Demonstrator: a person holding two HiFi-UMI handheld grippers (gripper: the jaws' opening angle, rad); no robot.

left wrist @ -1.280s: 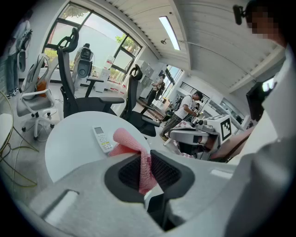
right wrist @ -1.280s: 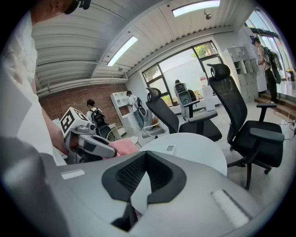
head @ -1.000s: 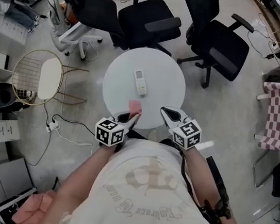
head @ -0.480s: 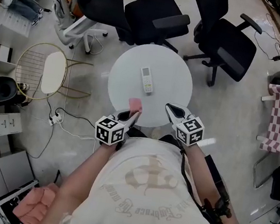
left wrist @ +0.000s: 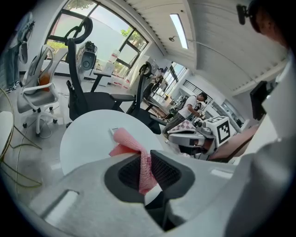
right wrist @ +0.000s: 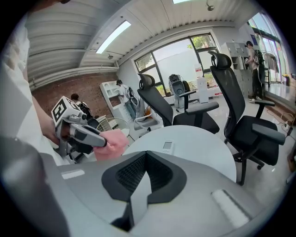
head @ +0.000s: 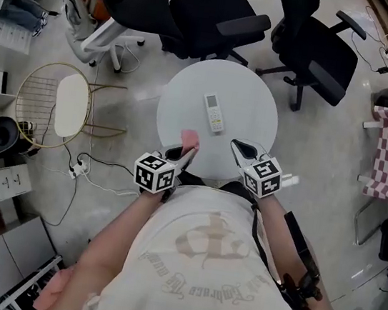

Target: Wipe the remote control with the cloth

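Pinching cloth (head: 190, 138) thinly in left claw (head: 185, 155), right claw (head: 239, 149) shut, empty. Could drop it mid-wipe, or shove the unheld remote (head: 214, 112) off the tabletop (head: 256, 99).

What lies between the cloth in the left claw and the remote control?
Only bare white table surface separates the cloth from the remote control; the head view shows this.

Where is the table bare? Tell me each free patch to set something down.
The table is bare left of the remote control out to the rim, right of it likewise, and behind it toward the black chairs. The near edge is crowded: the cloth, left gripper and right gripper.
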